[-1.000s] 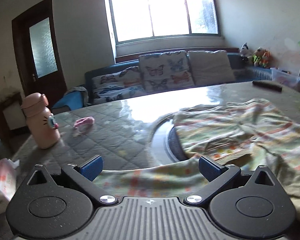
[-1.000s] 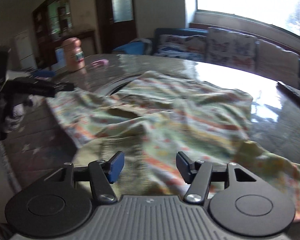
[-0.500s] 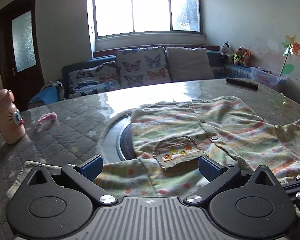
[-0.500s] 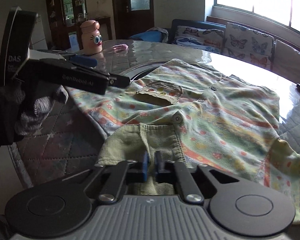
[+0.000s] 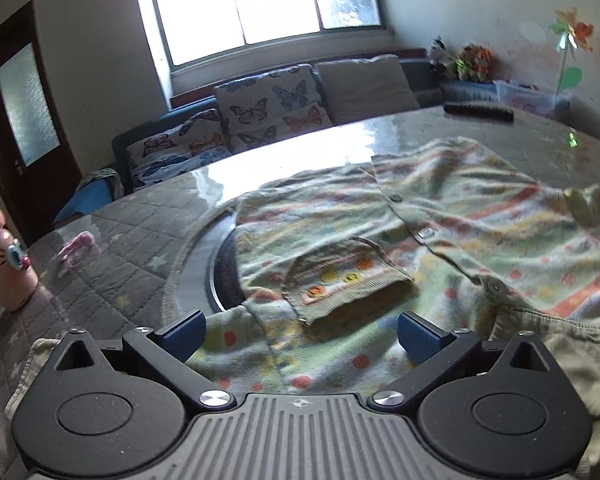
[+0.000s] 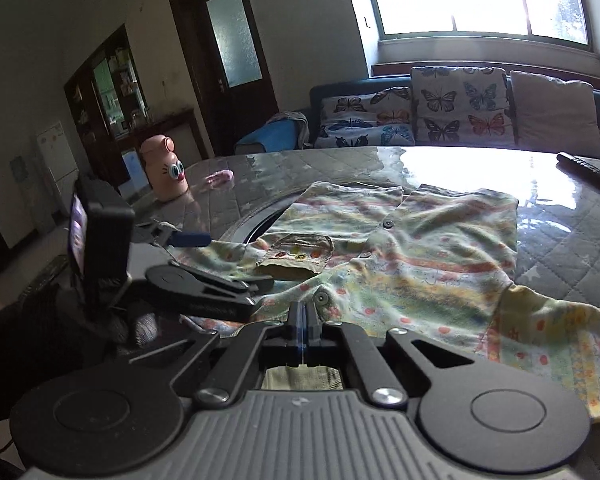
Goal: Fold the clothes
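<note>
right tool (image 6: 302, 326) stays clamped on shirt (image 6: 420, 256) collar | left tool (image 5: 300, 334) agape above hem

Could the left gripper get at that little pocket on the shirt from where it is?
Probably yes. The left gripper is open and right over the shirt, with the pocket just ahead of its fingers and nothing lying between them.

Both tongs look the same: matte black bodies, ribbed grey plate up the middle, round discs either side, shiny silver screws, blue rubber pads (image 5: 182, 336) on the tips. Left tongs (image 5: 300, 334), right tongs (image 6: 303, 322).
</note>
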Motion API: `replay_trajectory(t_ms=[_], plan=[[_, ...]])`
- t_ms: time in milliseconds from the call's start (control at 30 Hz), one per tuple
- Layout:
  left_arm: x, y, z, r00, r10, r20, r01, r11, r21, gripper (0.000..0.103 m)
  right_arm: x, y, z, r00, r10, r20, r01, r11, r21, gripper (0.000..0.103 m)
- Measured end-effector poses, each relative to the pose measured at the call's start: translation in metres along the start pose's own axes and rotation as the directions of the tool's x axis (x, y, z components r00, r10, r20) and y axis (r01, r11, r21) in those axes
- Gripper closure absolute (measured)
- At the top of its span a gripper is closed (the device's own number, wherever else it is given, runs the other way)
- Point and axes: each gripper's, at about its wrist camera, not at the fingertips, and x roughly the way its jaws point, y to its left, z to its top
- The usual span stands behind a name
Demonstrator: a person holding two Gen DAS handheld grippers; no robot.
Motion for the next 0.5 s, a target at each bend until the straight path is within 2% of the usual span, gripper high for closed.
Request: replay_trajectory(t_ms=[100,267,400,500], plan=[[-0.001,-0.011,-0.002,1.000,-0.010,0.013,0.010,0.999,0.051,0.000,0.006,0.002,-0.001,1.000,-0.003,-0.019,0.003,1.000,-0.007,0.103],[-0.008,-0.020,-0.004,0.998,-0.047,0.041,0.043,0.994,0.097,0.000,0.020,0.021,-0.012,0.997,-0.007,-0.082,-0.003,0.992,-0.126,0.093],[-0.014,-0.018,-0.004,0.995,-0.081,0.058,0.075,0.993,0.091,0.000,0.037,0.032,-0.022,0.991,-0.009,-0.132,-0.016,0.982,-0.187,0.070],[-0.016,-0.017,-0.004,0.994,-0.090,0.065,0.084,0.992,0.090,0.000,0.047,0.037,-0.029,0.987,-0.031,-0.155,-0.005,0.974,-0.228,0.068]])
